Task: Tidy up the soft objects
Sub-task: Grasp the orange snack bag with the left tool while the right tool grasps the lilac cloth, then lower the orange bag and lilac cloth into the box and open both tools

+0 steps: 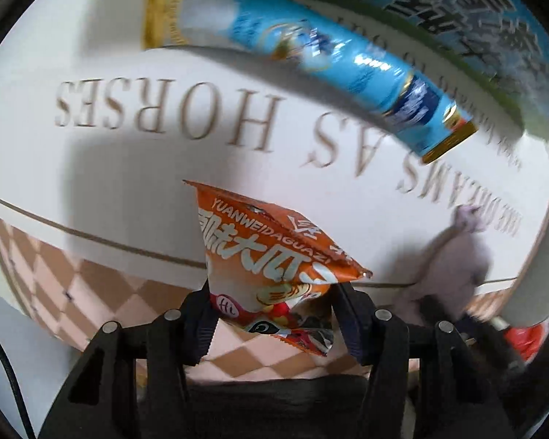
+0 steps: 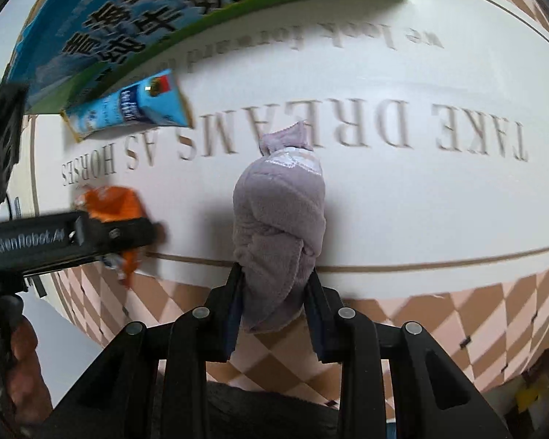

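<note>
**Both claws loaded over the lettered mat**

The left claw [image 1: 271,314] is clamped on an orange snack packet [image 1: 274,263]. Its pads pinch the packet's lower half, while the crimped top edge sticks forward over the printed mat [image 1: 128,146]. The packet's bottom corner is crumpled between the fingers, and the print there is hard to read.

The right claw [image 2: 274,303] grips a rolled lilac sock [image 2: 280,219], which stands up from between the pads with its knotted tip pointing away toward the mat's lettering. The lowest part of the roll is hidden behind the fingers.

In the right wrist view, the left claw and its packet appear blurred just left of the sock, with the packet half covered by the black tool body. In the left wrist view, the sock is only a smeared lilac shape at the right edge.

Beyond both held things, past the words "AS HORSES" on the mat, lies a blue tube-shaped pouch [image 1: 311,47] with gold ends. Just behind it is a large blue and green package [image 2: 146,18], cut off by the frame so that its full outline cannot be seen.

The mat covers the bench, and a checkered border [image 2: 457,314] runs along its near side.
</note>
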`<state>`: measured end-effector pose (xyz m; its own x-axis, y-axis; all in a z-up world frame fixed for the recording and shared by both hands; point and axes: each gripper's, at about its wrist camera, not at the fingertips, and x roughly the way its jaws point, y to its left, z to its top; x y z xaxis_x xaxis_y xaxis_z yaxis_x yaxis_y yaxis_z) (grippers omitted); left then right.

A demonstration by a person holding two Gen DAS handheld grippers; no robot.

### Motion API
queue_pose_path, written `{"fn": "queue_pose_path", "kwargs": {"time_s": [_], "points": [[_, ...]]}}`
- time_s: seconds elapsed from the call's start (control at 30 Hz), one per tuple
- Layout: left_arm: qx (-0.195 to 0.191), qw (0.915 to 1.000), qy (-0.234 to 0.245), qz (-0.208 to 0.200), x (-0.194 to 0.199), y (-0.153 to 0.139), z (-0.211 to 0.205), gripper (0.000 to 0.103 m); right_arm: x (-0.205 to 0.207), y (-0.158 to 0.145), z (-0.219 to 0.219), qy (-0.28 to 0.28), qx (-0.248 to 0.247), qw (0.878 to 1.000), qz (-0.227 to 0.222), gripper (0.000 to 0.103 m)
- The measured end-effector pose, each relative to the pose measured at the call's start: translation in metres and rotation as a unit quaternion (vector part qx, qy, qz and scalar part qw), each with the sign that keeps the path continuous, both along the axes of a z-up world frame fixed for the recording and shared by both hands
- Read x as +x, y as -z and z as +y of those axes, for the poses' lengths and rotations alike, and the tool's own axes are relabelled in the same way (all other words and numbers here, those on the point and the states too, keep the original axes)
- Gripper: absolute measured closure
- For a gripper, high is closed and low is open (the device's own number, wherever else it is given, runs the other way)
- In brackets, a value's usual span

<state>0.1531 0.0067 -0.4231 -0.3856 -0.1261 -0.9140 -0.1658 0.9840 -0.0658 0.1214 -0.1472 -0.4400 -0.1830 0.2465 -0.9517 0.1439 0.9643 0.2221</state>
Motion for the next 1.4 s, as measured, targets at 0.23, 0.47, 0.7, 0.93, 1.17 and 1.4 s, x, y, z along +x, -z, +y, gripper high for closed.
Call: {"fn": "queue_pose_path", "kwargs": {"time_s": [0.23,0.47,0.7,0.93,1.17,1.4], "points": [[0.043,0.9986,0.028,-0.01,-0.008,0.01,-0.006,0.047,0.01,0.006,-0.012,0.016,0.004,1.0,0.009,0.035],[0.041,0.9986,0.032,-0.013,-0.005,0.009,-0.007,0.047,0.014,0.013,-0.002,0.003,-0.024,1.0,0.014,0.033],[0.041,0.9985,0.034,-0.014,-0.009,0.005,-0.003,0.048,0.011,0.012,0.002,-0.015,-0.05,0.999,0.014,0.041],[0.006,0.9984,0.037,-0.042,-0.02,-0.029,-0.008,0.051,0.005,0.0,-0.005,-0.021,-0.053,0.998,0.011,0.069],[-0.039,0.9892,0.067,-0.124,-0.002,-0.123,-0.028,0.051,0.005,-0.08,-0.014,-0.029,0.006,0.999,-0.044,0.07],[-0.022,0.9761,0.077,-0.202,0.057,-0.186,-0.022,0.05,0.059,-0.193,-0.03,-0.041,-0.003,0.985,-0.169,0.07]]}}
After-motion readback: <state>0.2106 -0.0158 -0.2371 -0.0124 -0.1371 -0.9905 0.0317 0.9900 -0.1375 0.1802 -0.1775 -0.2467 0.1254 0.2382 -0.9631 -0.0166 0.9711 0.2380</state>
